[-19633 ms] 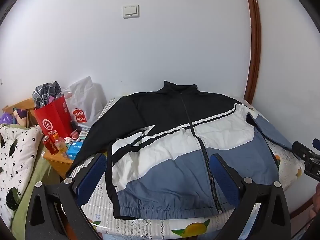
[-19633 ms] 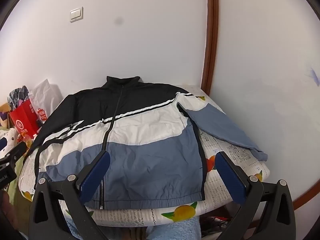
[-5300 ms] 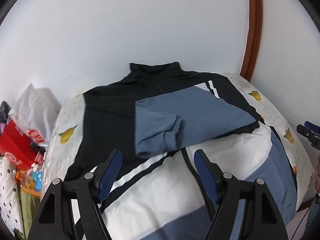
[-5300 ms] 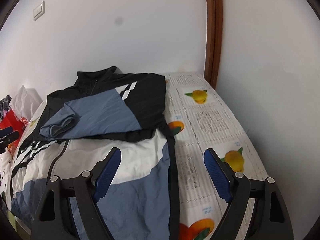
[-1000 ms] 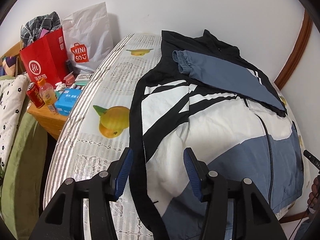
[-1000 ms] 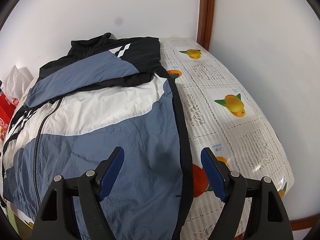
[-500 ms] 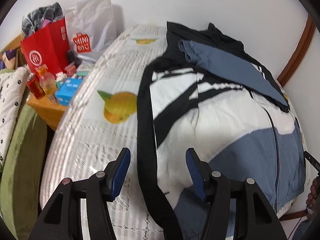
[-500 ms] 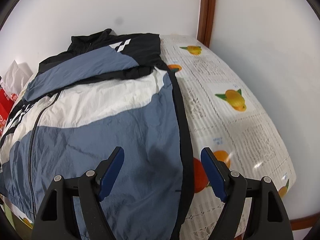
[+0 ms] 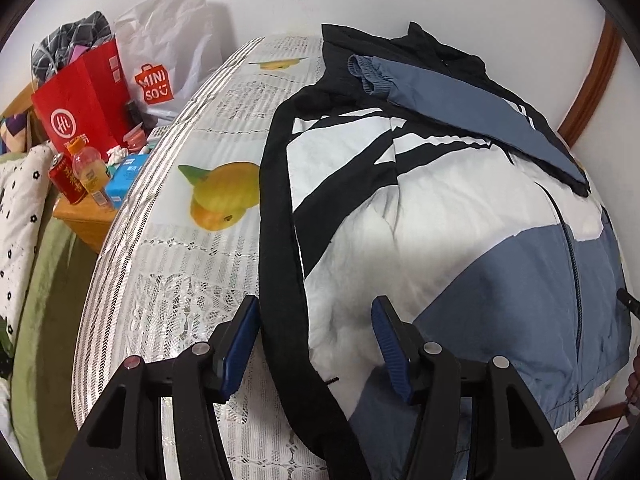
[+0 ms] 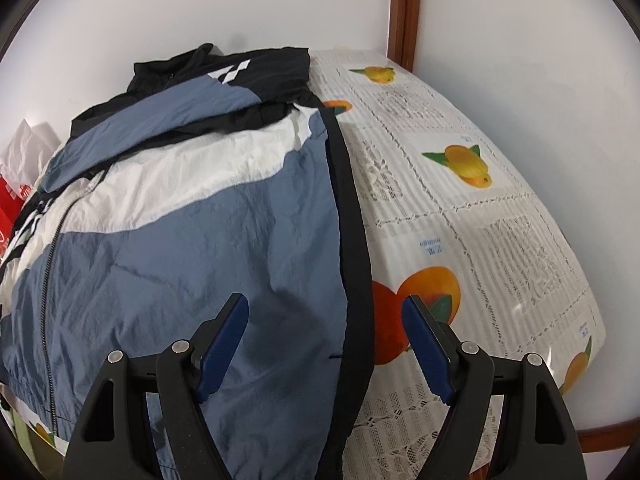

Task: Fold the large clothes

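A black, white and blue jacket (image 9: pixel 420 216) lies front up on the table, zipper shut, both sleeves folded across its chest; the blue sleeve (image 9: pixel 452 108) lies on top. My left gripper (image 9: pixel 316 320) hovers open over the jacket's black left side edge (image 9: pixel 280 240), which runs between its fingers without being pinched. In the right wrist view the same jacket (image 10: pixel 192 240) fills the left half. My right gripper (image 10: pixel 324 320) is open over the black right side edge (image 10: pixel 352 232), near the hem, with no cloth clamped.
The table wears a fruit-print cloth (image 9: pixel 192 240) (image 10: pixel 480 220) and stands against a white wall. Left of it a wooden stand (image 9: pixel 80 212) holds a can, a bottle and boxes, with a red bag (image 9: pixel 80 108) and a white bag (image 9: pixel 168 52) behind. A brown door frame (image 10: pixel 402 8) rises at the back right.
Both grippers have sunk closer to the jacket's lower side edges. The left jaws stand slightly wider than a second ago. The jacket has not moved.
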